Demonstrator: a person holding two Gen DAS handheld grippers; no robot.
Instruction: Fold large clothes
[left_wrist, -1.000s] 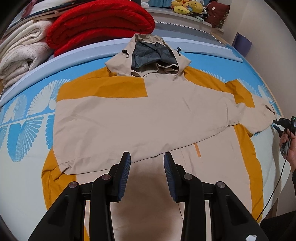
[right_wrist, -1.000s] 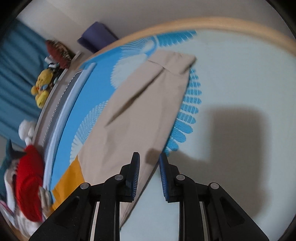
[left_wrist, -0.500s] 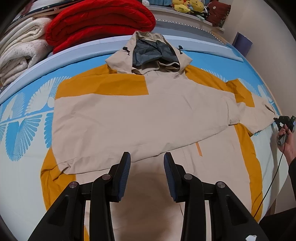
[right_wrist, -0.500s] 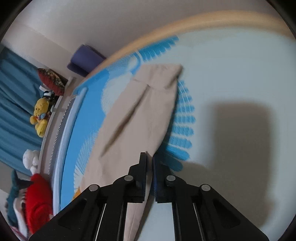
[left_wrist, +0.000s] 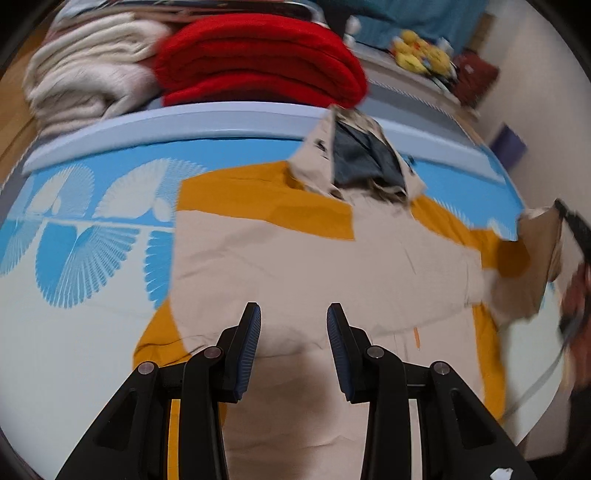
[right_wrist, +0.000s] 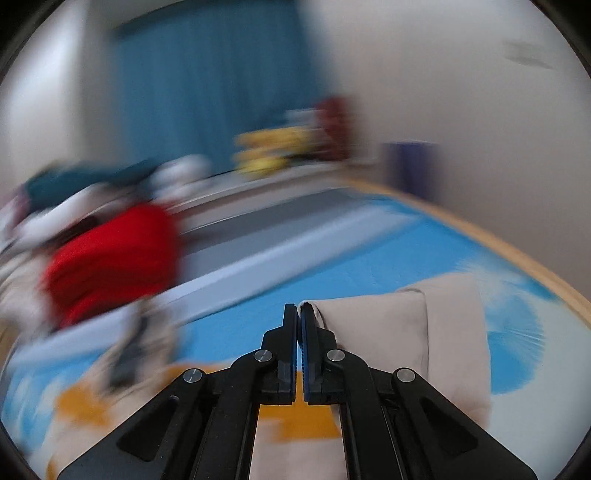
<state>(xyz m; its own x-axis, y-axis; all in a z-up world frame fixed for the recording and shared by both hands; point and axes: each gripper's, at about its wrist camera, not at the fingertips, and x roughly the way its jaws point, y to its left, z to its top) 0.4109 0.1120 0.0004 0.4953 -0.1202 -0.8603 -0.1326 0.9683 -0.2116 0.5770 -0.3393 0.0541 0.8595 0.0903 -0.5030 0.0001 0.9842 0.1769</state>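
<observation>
While our right-wrist view smears most of the room into streaks, the right gripper (right_wrist: 298, 314) itself stays sharp: its jaws have just been closing and now stand pressed together, with the beige sleeve (right_wrist: 399, 325) of the jacket bunched against the right-hand finger. Cloth seems caught at the tips, but the pinch itself is too narrow for us to see clearly. In the left-wrist view that same sleeve (left_wrist: 535, 258) stands lifted off the bed at the far right, beside a blurred hand (left_wrist: 576, 295) cut by the frame edge. Our left gripper (left_wrist: 293, 332) hovers with its jaws apart and nothing between them, above the jacket (left_wrist: 314, 266), which lies spread flat on the blue-patterned bed (left_wrist: 92, 229), hood (left_wrist: 362, 158) toward the far rail. Its lower hem is hidden behind our gripper's fingers. Beyond the rail we make out a red blanket (left_wrist: 258, 59) and a cream blanket (left_wrist: 81, 85), both softened by motion.
</observation>
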